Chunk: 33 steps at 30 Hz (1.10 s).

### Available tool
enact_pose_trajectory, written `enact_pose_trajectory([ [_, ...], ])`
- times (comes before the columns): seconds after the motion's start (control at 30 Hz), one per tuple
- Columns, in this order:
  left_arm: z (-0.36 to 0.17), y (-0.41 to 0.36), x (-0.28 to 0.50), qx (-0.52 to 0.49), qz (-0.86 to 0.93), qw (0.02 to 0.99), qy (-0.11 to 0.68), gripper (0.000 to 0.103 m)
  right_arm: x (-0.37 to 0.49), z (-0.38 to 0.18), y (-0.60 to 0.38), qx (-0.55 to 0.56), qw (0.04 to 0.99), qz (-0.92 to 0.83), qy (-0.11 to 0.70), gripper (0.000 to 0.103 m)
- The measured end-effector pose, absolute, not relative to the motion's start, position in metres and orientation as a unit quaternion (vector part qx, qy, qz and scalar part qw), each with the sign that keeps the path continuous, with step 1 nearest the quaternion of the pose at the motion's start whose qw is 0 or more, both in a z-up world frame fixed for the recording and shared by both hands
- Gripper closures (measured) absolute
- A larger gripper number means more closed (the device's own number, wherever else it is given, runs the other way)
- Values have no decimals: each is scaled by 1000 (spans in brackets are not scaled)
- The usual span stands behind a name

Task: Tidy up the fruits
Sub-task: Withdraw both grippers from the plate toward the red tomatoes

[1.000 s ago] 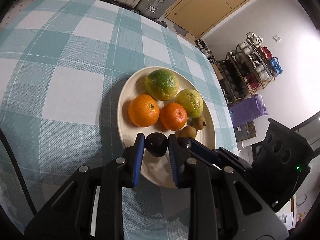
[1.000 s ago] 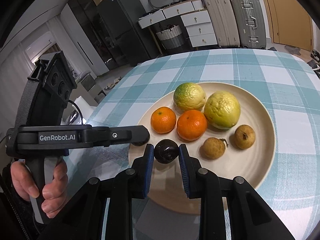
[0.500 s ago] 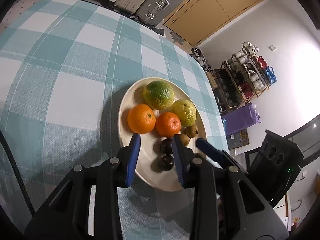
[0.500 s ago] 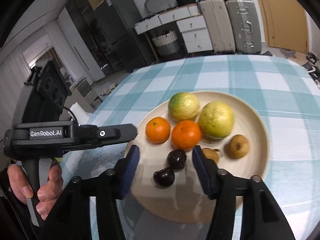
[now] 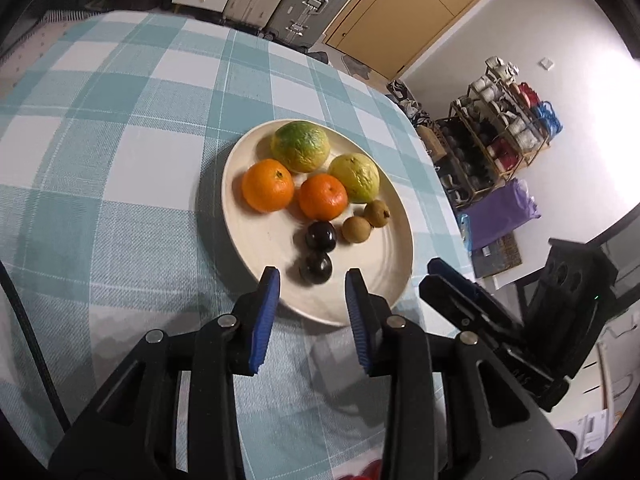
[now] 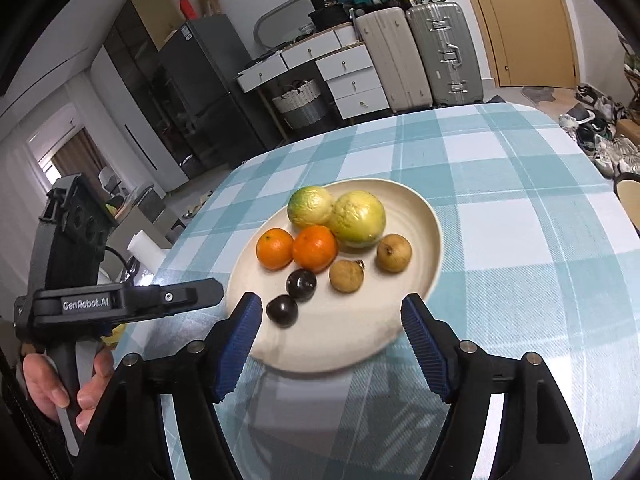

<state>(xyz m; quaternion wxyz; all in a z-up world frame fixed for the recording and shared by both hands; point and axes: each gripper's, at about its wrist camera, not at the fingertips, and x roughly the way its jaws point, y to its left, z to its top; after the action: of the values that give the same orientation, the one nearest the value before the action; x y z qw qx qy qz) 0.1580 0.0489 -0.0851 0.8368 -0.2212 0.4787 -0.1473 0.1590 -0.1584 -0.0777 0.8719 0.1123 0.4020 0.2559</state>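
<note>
A cream plate holds two green-yellow citrus fruits, two oranges, two brown longans and two dark plums. My left gripper is open and empty, just behind the plate's near rim. My right gripper is wide open and empty, above the plate's near edge. The right gripper also shows in the left wrist view, and the left one in the right wrist view.
The plate sits on a round table with a teal checked cloth. Suitcases, drawers and a door stand beyond the table. A shoe rack is off the right side.
Both grippers let go of the dark plums they held, opened, and pulled back from the plate. Both plums now lie on the plate.
</note>
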Motion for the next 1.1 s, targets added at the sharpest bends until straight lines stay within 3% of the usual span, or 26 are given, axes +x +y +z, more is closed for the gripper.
enact_pose_trajectory([
  [0.3, -72, 29, 129, -153, -130, 862, 465, 72, 138, -65, -164, 103, 881, 255, 386, 18],
  [0.47, -65, 20, 111, -120, -126, 870, 461, 67, 130, -61, -169, 105, 881, 252, 387, 17],
  [0.53, -63, 17, 104, -111, -121, 873, 460, 51, 124, -58, -171, 105, 882, 250, 385, 14],
  [0.67, -55, 16, 86, -97, -117, 884, 441, 44, 111, -56, -173, 96, 883, 251, 384, 11],
  [0.8, -53, 15, 71, -90, -111, 886, 441, 28, 94, -54, -178, 90, 886, 254, 378, 9],
  [1.1, -59, 14, 38, -67, -112, 890, 436, 18, 56, -47, -186, 89, 896, 269, 341, 3],
])
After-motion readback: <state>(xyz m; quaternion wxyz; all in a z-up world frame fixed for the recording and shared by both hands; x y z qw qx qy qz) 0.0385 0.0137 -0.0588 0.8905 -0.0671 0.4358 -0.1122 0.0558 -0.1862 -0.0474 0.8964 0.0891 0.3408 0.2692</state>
